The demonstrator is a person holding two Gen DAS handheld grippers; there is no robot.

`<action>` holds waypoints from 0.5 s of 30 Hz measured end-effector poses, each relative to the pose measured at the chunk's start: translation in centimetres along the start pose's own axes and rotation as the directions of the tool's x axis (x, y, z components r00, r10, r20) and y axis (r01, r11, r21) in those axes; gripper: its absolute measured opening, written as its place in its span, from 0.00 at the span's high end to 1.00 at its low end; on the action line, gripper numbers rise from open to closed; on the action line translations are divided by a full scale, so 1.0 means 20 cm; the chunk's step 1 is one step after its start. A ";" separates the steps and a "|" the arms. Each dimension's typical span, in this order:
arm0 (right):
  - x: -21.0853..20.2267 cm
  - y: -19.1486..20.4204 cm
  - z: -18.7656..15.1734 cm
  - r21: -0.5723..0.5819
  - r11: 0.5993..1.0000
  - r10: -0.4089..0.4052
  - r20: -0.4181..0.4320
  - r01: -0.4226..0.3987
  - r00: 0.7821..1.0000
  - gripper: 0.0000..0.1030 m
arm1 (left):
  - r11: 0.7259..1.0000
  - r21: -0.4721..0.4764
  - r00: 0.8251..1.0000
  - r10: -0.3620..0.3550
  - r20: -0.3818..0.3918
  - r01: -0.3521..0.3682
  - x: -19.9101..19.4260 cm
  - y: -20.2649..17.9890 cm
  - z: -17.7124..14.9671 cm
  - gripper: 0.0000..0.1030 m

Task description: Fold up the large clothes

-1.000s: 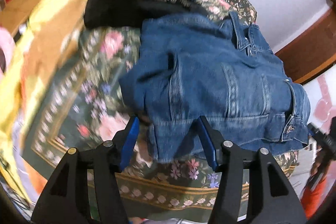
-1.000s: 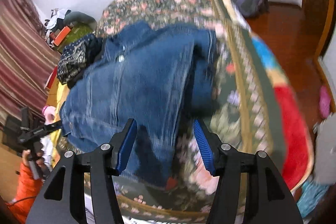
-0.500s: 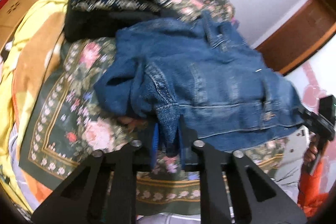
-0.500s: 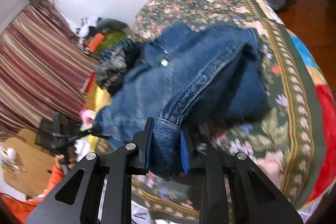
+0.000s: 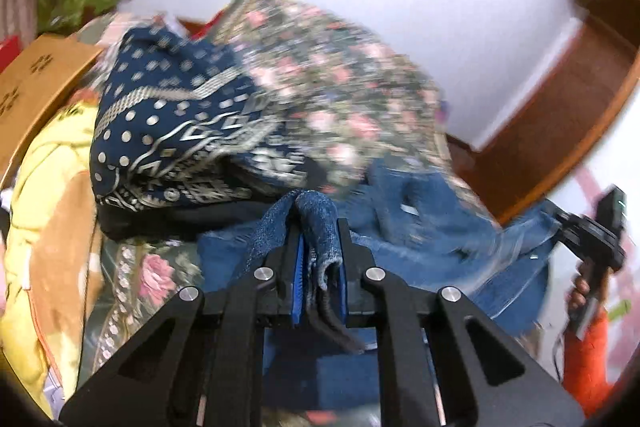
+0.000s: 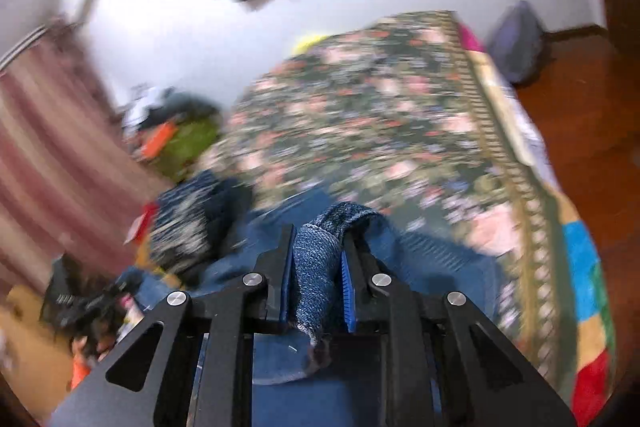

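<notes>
I am holding the denim jacket [image 5: 420,227] with both tools: the left tool [image 5: 319,267] and the right tool [image 6: 316,267] are each closing on a bunched edge. A second ago both were wide above it. Now the jacket is hanging forward toward the far edge of the bed [image 6: 360,115], beside the dotted navy garment [image 5: 168,131].
</notes>
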State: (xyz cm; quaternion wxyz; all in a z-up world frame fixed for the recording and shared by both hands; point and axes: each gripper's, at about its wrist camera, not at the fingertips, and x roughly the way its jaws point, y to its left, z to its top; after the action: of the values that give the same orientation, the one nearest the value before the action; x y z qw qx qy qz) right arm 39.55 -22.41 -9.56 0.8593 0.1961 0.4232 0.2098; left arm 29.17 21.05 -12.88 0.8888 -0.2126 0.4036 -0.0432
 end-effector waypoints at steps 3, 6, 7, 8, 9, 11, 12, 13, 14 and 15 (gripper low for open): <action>0.18 -0.09 -0.04 0.042 0.997 -0.065 -0.153 0.072 0.986 0.81 | 0.995 -0.078 0.995 0.049 -0.082 -0.055 0.25 0.10 0.02 0.84; 0.20 -0.09 -0.11 -0.019 0.992 -0.128 -0.183 0.127 0.975 0.79 | 0.993 -0.090 0.987 0.065 -0.148 -0.079 0.38 0.13 -0.03 0.82; 0.19 -0.08 -0.12 -0.032 0.991 -0.131 -0.179 0.127 0.975 0.78 | 0.991 -0.054 0.981 0.112 -0.159 -0.122 0.41 0.11 -0.05 0.82; 0.16 -0.08 -0.13 -0.051 0.990 -0.138 -0.174 0.131 0.975 0.75 | 0.989 -0.022 0.977 0.138 -0.160 -0.143 0.42 0.09 -0.07 0.79; 0.13 -0.06 -0.13 -0.069 0.987 -0.155 -0.166 0.146 0.974 0.71 | 0.987 0.011 0.975 0.158 -0.159 -0.158 0.42 0.06 -0.08 0.78; 0.06 -0.02 -0.12 -0.121 0.977 -0.190 -0.123 0.175 0.974 0.63 | 0.982 0.069 0.971 0.185 -0.150 -0.176 0.39 0.01 -0.10 0.71; 0.01 0.00 -0.12 -0.146 0.973 -0.194 -0.102 0.179 0.976 0.59 | 0.979 0.096 0.971 0.191 -0.142 -0.179 0.37 -0.01 -0.10 0.69; 0.00 0.00 -0.10 -0.160 0.971 -0.193 -0.093 0.177 0.977 0.58 | 0.977 0.114 0.972 0.194 -0.135 -0.179 0.34 -0.02 -0.11 0.65; -0.03 0.02 -0.10 -0.179 0.969 -0.189 -0.086 0.171 0.978 0.56 | 0.972 0.146 0.972 0.201 -0.118 -0.183 0.30 -0.05 -0.11 0.62; -0.06 0.05 -0.11 -0.198 0.966 -0.183 -0.086 0.164 0.979 0.55 | 0.969 0.162 0.973 0.203 -0.108 -0.184 0.28 -0.07 -0.11 0.60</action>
State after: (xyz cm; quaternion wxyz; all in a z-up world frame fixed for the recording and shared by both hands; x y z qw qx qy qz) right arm 37.03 -21.86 -9.54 0.8661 0.0642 0.4608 0.1830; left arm 31.41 17.53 -17.58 0.8756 -0.1012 0.4722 0.0002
